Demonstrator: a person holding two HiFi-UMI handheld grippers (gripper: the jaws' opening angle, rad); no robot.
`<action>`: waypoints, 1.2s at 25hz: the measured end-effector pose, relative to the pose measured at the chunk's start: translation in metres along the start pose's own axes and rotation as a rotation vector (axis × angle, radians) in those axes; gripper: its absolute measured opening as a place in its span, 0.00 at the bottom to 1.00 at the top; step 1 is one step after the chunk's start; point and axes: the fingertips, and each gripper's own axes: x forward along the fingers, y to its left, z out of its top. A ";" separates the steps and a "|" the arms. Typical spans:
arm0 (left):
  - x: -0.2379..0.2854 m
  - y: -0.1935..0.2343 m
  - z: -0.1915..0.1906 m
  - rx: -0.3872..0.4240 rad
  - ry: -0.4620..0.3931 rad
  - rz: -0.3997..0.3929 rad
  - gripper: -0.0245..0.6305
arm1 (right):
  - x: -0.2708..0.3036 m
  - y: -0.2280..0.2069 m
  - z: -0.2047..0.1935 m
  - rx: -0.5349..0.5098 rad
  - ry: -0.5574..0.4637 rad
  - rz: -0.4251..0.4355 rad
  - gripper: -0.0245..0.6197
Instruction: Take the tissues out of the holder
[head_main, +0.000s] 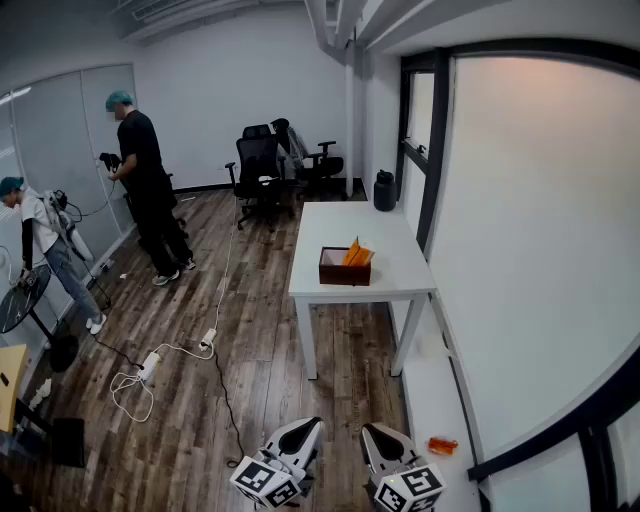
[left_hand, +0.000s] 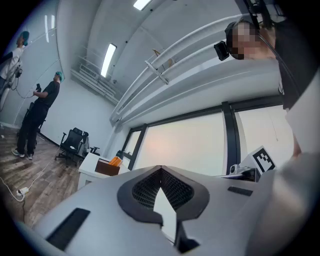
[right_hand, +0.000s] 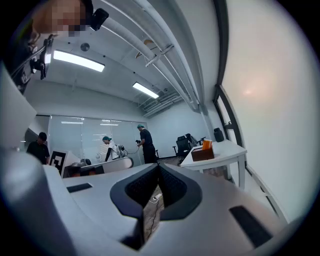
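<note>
Plainly the task has not begun: both tools hang low in front of the person, well apart from the work. The left gripper (head_main: 300, 432) has its jaws pressed together at the tips with nothing between them, and its own view shows the dark pads meeting on empty air. Just to its right, the right gripper (head_main: 385, 440) is likewise closed and empty, with only floor showing through the slit below its tips. They are probably carried shut and low because the person is standing back from the table (head_main: 340, 225), which lies well ahead of both grippers.

On the table sits the brown holder (head_main: 345, 267). The orange tissues (head_main: 357, 254) stand slanted out of its open top, which should leave an edge to pinch from above. Beyond it, at the table's far end, stands a dark jug (head_main: 385, 190).

Only the head view shows the floor between. A cable (head_main: 222, 390) and a power strip (head_main: 150, 365) lie ahead-left of the left gripper and are worth stepping around. The left gripper view tilts upward to ceiling and window, with the holder small and low on the left. The right gripper view looks more level, showing the holder side-on above the table legs.
</note>
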 end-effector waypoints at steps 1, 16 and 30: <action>-0.001 -0.001 -0.002 -0.001 -0.004 -0.003 0.04 | -0.001 0.001 -0.001 0.002 0.001 -0.003 0.05; 0.007 -0.013 -0.005 0.054 0.022 -0.027 0.04 | 0.001 0.008 0.002 -0.042 -0.001 0.001 0.05; 0.003 -0.033 -0.014 0.049 0.012 -0.027 0.04 | -0.010 0.012 -0.004 -0.086 0.010 0.046 0.05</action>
